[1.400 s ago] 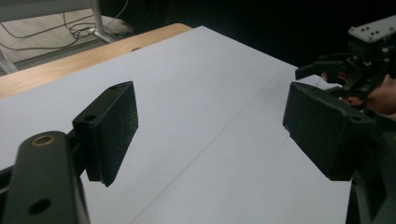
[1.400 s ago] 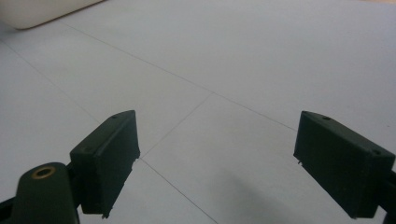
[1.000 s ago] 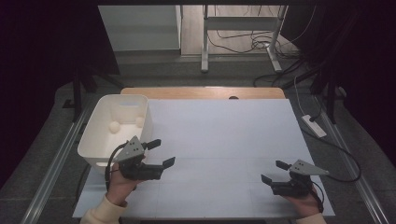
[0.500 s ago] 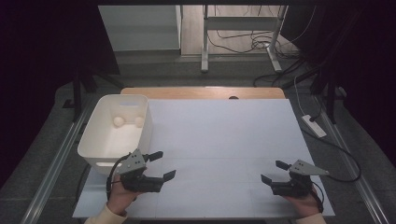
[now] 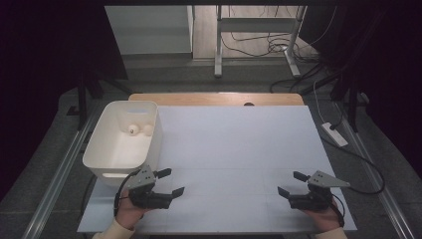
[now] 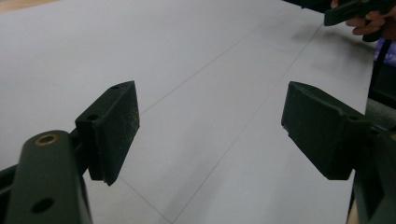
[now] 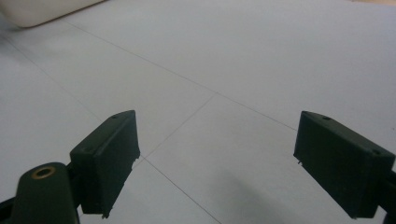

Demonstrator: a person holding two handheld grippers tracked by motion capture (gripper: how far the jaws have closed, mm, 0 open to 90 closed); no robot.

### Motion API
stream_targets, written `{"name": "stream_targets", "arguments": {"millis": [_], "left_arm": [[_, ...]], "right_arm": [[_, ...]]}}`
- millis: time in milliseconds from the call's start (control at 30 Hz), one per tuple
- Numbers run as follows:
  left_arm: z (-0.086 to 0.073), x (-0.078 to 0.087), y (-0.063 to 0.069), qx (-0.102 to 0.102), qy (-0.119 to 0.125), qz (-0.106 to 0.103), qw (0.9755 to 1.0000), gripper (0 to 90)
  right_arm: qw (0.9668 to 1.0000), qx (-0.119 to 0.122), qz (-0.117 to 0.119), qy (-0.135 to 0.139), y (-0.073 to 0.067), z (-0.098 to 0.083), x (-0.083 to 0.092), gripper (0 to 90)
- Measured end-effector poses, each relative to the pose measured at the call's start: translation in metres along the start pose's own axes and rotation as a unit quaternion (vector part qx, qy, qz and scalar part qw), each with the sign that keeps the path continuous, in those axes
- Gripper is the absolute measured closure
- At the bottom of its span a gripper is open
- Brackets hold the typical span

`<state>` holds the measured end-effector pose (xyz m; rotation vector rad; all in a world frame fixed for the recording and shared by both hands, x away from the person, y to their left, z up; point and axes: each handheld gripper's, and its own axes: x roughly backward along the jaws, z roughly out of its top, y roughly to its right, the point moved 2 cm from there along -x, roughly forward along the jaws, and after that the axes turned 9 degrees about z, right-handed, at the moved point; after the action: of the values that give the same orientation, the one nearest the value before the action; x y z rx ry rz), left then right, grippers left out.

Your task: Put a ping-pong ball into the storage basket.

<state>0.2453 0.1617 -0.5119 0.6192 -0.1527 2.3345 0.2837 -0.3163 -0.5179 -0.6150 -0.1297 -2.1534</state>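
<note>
A: At the near left corner of the white table sheet [image 5: 234, 144], the left gripper [image 5: 170, 182] is held low over the surface, just in front of the white bin [image 5: 102, 154]. Jaw state?

B: Spread wide apart. In the left gripper view the two black pads [image 6: 116, 128] stand far from each other with bare sheet between them. Nothing is pinched.

A: Right gripper [image 5: 291, 184]?

B: Positioned at the near right corner of the sheet, well apart from the left one. Jaws likewise spread, with bare sheet between the pads [image 7: 109, 154] in the right gripper view. Nothing is held.

A: Location of the work items?

B: Two small pale balls [image 5: 139, 130] lie side by side inside the bin, at its far end. The bin stands on the left edge of the sheet. Its near wall is just beside the left gripper; whether the two touch cannot be told.

A: Orientation of both grippers?

B: Each points inward toward the middle of the table, roughly facing the other.
</note>
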Motion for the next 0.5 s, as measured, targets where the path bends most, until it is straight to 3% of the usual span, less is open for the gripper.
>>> {"name": "stream_targets", "arguments": {"millis": [500], "left_arm": [[-0.014, -0.003, -0.004, -0.005, -0.012, 0.006, 0.9999, 20.4]], "right_arm": [[0.9999, 0.009, 0.014, -0.001, -0.003, 0.000, -0.002, 14.1]]}}
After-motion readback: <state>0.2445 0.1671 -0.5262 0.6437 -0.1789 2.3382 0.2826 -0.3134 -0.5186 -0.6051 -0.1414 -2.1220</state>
